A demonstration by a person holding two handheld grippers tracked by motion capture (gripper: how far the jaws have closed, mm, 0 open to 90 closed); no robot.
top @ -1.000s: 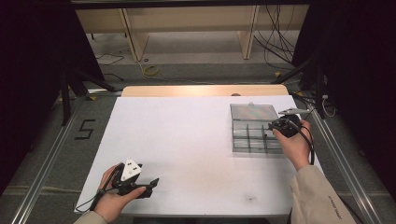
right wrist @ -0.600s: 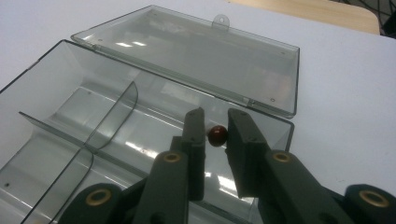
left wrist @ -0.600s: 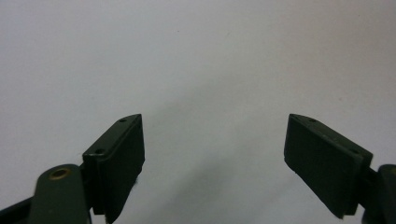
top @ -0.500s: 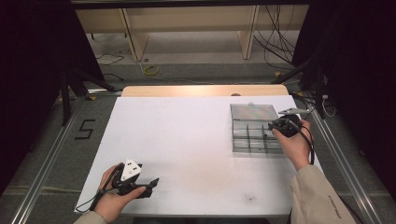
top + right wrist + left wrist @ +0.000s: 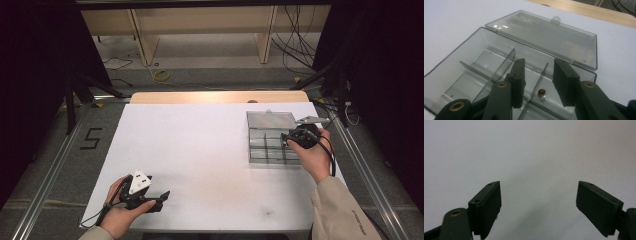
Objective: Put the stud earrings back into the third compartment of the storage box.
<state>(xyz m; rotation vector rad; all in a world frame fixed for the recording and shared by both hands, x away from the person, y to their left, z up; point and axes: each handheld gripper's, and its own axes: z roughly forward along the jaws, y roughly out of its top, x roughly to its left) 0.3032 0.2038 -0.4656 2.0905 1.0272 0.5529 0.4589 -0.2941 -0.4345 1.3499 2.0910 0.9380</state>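
Clear grey plastic, the compartment box (image 5: 272,142) lies at the table's (image 5: 200,150) right, long axis near-to-far, lid (image 5: 544,37) folded open flat toward the far side. The right gripper (image 5: 537,82) hovers over it, jaws part-spread above a small red bead (image 5: 541,92), likely to pick it. The left gripper (image 5: 537,207) rests near-left, jaws wide apart, empty.

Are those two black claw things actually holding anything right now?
No. The left gripper has its jaws wide apart over bare table. The right gripper is open above the clear box, gripping nothing.
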